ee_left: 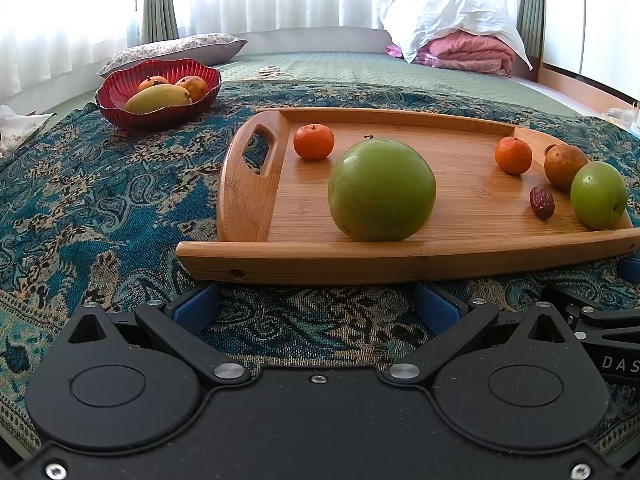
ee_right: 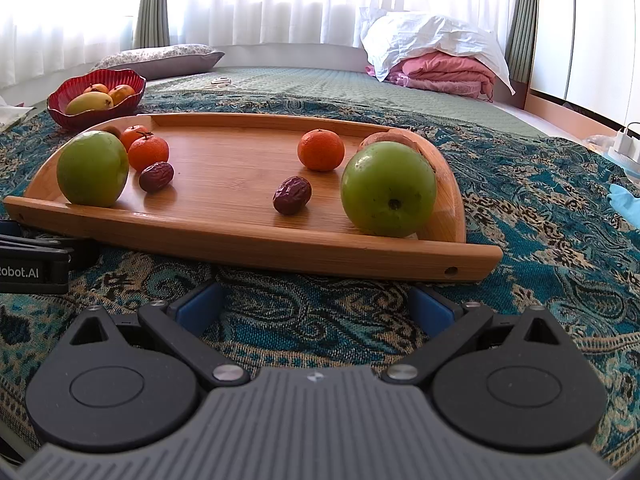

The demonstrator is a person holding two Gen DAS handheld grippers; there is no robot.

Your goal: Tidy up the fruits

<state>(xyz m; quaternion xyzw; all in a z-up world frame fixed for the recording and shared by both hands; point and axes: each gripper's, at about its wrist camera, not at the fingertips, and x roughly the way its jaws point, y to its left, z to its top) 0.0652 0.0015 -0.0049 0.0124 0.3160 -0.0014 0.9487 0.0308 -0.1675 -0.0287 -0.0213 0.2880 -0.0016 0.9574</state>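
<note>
Left tongs [ee_left: 318,304] and right tongs [ee_right: 316,304] both spread apart, empty, low over the patterned cloth [ee_left: 100,200], just short of the wooden tray [ee_right: 240,240] of fruit, red bowl [ee_left: 160,114] beyond

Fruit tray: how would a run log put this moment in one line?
left tool open, empty | right tool open, empty | tray holds fruit | nothing grasped

a bed [ee_left: 360,66] with a green quilt carries a blue patterned cloth [ee_left: 100,200]. on the cloth sit a wooden tray [ee_left: 460,256] and, well apart to its far left, a red bowl [ee_left: 120,116]. pillows [ee_left: 176,50] and folded pink bedding [ee_left: 468,54] lie near the window.
</note>
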